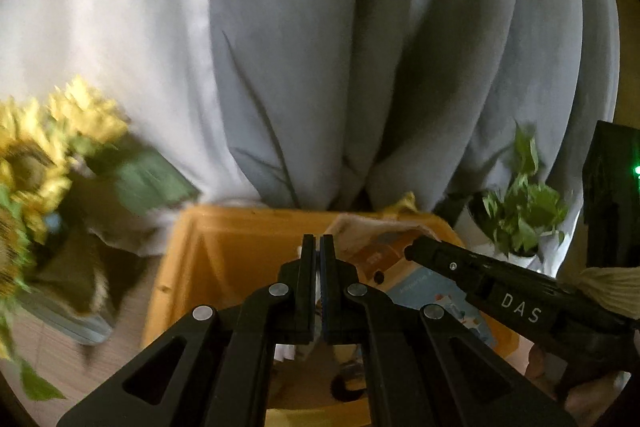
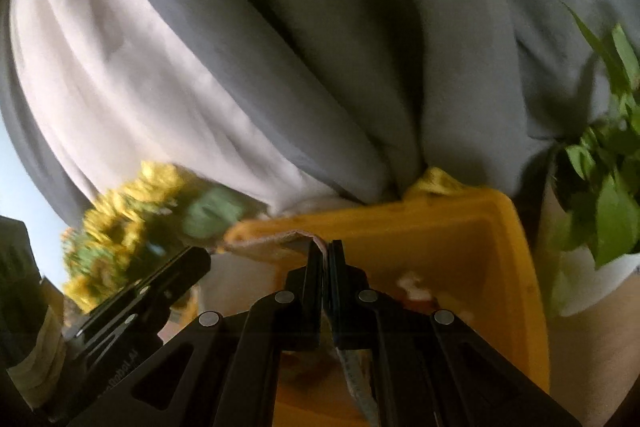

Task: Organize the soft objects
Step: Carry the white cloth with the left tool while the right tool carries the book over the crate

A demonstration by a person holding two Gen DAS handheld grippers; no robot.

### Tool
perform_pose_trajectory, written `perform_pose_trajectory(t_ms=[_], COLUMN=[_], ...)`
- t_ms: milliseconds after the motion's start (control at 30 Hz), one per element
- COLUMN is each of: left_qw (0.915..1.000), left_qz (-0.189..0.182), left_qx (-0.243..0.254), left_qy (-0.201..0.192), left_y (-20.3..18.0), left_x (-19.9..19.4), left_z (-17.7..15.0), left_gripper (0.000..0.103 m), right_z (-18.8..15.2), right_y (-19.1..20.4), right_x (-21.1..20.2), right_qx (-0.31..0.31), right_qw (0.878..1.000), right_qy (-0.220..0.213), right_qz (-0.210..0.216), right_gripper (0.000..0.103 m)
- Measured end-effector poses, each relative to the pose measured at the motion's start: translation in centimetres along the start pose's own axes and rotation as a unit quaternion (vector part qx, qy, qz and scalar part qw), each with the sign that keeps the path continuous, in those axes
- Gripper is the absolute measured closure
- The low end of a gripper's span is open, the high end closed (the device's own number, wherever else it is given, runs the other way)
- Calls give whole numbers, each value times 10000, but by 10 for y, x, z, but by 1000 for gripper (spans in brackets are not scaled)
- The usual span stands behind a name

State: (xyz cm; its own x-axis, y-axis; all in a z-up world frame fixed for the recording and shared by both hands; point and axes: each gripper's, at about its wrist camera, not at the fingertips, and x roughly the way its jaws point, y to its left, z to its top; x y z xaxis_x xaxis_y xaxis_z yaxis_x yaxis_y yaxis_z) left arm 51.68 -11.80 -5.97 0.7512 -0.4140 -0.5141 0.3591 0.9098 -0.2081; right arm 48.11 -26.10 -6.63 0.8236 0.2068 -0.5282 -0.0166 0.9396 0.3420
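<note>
The square yellow-orange plastic bin (image 1: 208, 247) at lower centre looks smooth with a dull sheen. Above it, the grey and white cloth curtains (image 1: 360, 67) hang matt in soft folds. The black left gripper (image 1: 319, 247) is matt plastic with shiny round metal rivets.

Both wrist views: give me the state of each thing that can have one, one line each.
left gripper: shut, fingers pinching a pale fabric edge.
right gripper: shut on a fabric edge.
patterned cloth: held between both grippers, hanging into the bin.
yellow bin: open, things inside.
curtain: hanging, gathered in folds.
sunflowers: blurred, beside the bin.
potted plant: upright beside the bin.
</note>
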Motion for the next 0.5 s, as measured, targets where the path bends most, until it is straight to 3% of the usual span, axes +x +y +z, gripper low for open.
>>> perform_pose_trajectory(t_ms=[433, 500], left_qw=[9958, 9951], left_qz=[-373, -361], left_qx=[-109, -167], left_qy=[831, 902], left_y=[-15, -13], left_x=[56, 59], left_z=[-26, -29], left_gripper=[99, 94], right_z=[-16, -19], right_y=[-32, -31], right_x=[29, 36], right_qx=[-298, -428], right_qw=[9932, 9906], right_qy=[781, 918], right_qz=[-815, -919], right_gripper=[98, 98])
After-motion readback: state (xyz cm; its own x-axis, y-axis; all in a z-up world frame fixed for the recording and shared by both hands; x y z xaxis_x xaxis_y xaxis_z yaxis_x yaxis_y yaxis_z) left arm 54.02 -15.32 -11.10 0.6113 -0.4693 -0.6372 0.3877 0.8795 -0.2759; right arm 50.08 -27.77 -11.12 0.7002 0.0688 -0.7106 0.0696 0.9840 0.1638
